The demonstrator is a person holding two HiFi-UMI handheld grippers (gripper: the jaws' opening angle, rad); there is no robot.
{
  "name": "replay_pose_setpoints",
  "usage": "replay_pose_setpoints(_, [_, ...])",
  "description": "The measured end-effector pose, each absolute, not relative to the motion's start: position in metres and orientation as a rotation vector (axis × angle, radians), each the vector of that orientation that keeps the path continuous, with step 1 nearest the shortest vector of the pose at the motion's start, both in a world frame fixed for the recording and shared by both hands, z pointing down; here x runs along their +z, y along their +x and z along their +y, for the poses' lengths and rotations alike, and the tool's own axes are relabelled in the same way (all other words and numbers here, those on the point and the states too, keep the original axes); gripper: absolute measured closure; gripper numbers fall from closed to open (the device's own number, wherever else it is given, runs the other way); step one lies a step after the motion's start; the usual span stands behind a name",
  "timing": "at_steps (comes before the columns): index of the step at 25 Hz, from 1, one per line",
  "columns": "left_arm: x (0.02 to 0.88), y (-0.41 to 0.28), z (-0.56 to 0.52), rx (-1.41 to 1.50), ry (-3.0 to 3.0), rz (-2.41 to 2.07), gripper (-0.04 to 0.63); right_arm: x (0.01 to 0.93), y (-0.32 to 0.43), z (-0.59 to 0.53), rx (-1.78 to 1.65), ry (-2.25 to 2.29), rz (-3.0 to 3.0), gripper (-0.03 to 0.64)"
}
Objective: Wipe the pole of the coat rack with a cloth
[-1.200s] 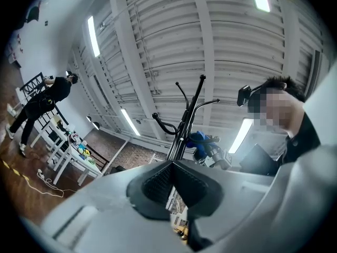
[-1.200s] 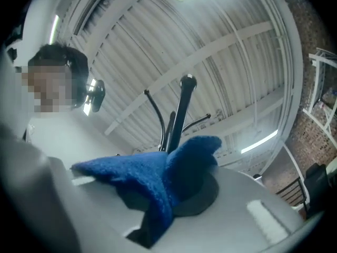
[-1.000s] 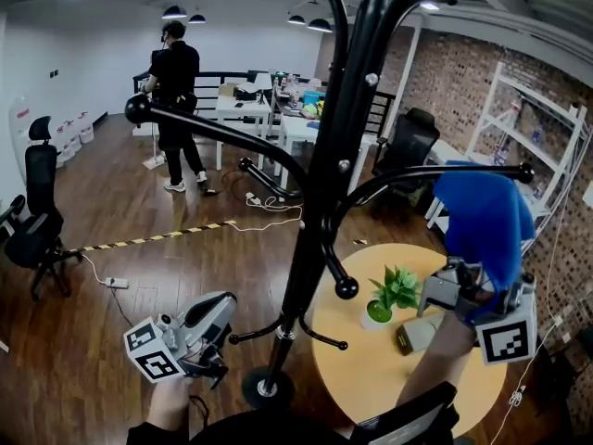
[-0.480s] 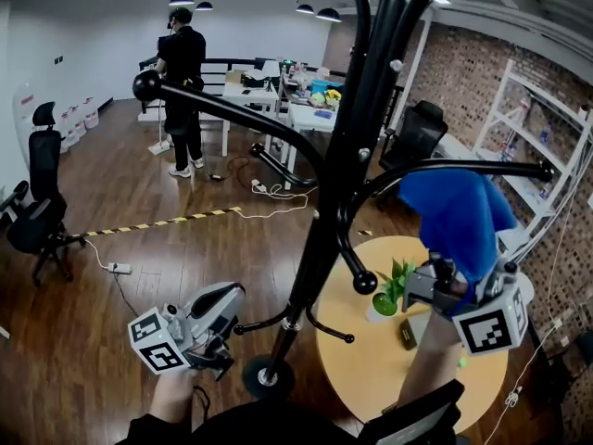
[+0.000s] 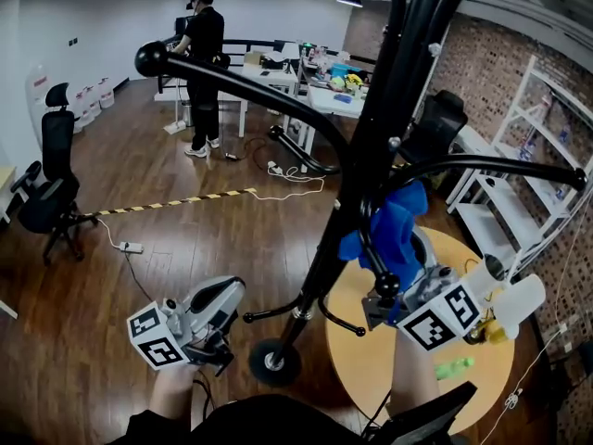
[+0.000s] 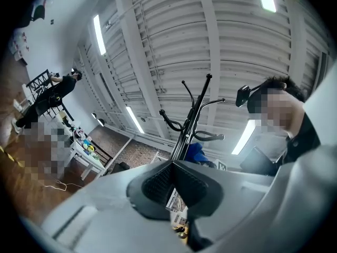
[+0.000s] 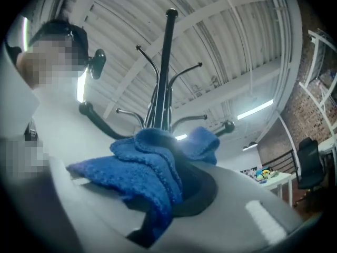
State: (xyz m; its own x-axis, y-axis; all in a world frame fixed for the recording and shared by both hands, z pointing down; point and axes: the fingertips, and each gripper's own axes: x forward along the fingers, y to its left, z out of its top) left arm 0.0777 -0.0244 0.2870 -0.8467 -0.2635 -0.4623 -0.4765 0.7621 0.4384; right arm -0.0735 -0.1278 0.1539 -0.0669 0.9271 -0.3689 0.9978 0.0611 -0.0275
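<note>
At the far left a black office chair [image 5: 46, 188] stands on the wooden floor [image 5: 185, 239], and a strip of yellow and black tape [image 5: 171, 202] lies on the floor to its right. Lower in the head view, the left claw [image 5: 227, 295] is held near the foot of the coat rack but apart from it. In the left gripper view its two dark pads [image 6: 158, 186] are pressed together and nothing is between them. The black pole [image 5: 371, 146] of the coat rack rises through the middle of the head view from its round base [image 5: 269, 362]. The blue cloth [image 5: 394, 230] lies against the right side of the pole, at the height of a lower hook arm. The right claw [image 7: 175, 186] is clamped on this cloth; in the right gripper view the cloth bulges out of the jaws and the pole stands directly behind it. Below the right claw is a round yellow desk [image 5: 357, 360]. At the far right stands a white shelf [image 5: 519, 146].
</note>
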Motion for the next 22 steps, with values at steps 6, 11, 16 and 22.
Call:
replay_pose_setpoints(6, [0.291, 0.070, -0.031, 0.820, -0.598, 2.598, 0.594, 0.279, -0.077, -0.114, -0.168, 2.159, 2.288, 0.586])
replay_pose_setpoints(11, [0.289, 0.055, -0.052, 0.850, -0.639, 2.597, 0.594, 0.377, -0.066, -0.123, 0.171, 2.449, 2.383, 0.584])
replay_pose_setpoints(16, [0.294, 0.031, -0.079, 0.877, -0.671, 2.622, 0.594, 0.407, -0.061, -0.155, 0.261, 2.549, 2.413, 0.584])
replay_pose_setpoints(22, [0.303, 0.014, -0.107, 0.898, -0.671, 2.658, 0.594, 0.406, -0.062, -0.185, 0.200, 2.585, 2.376, 0.584])
